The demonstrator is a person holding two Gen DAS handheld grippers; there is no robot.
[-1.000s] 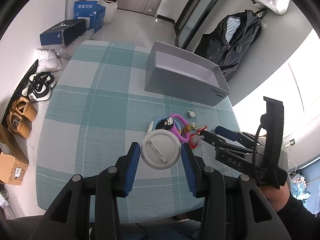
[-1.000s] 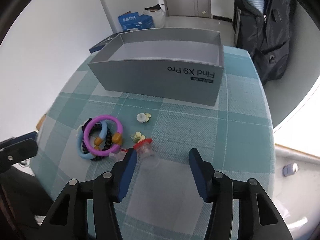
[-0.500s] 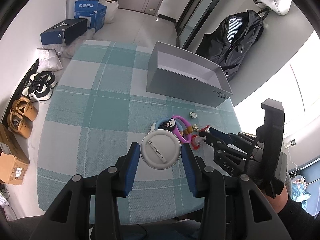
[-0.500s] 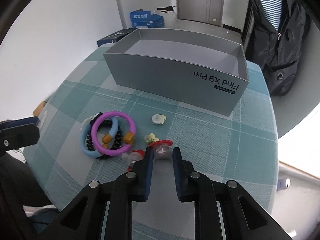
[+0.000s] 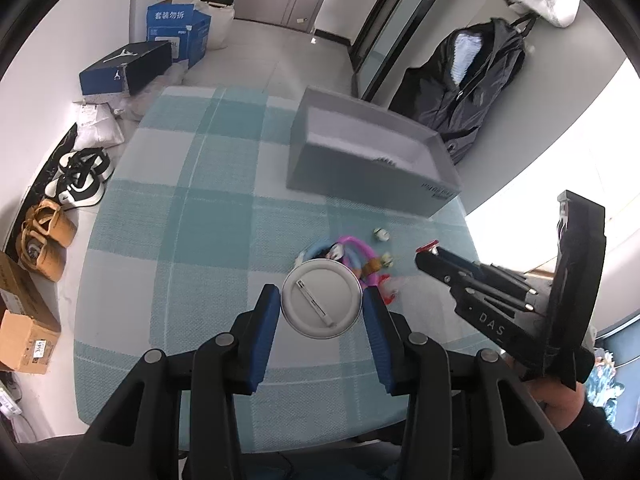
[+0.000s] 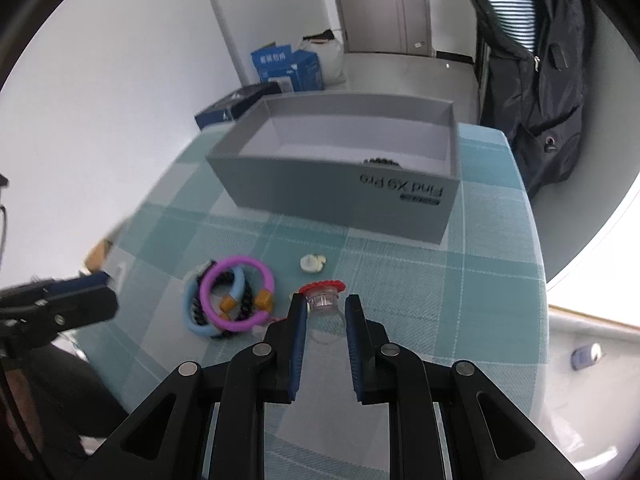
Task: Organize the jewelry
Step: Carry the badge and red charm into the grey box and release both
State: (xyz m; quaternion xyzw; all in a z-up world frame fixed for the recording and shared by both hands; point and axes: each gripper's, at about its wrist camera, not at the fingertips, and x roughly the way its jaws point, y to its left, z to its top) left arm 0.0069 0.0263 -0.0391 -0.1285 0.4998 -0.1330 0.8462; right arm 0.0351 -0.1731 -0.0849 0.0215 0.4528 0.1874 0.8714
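The right tool (image 6: pixel 326 308) is clamped on a small clear ring with a red top (image 6: pixel 322 296), held above the checked desk (image 6: pixel 420 280), nearer than the grey box (image 6: pixel 340 200). Left of it on the desk lie a purple bracelet (image 6: pixel 236 292) and a blue bracelet (image 6: pixel 200 320) in a heap, with a small white earring (image 6: pixel 312 263) just beyond. The left tool (image 5: pixel 320 308) is clamped on a round white pin badge (image 5: pixel 320 300), seen from its back, held over the near part of the desk, just near of the heap.
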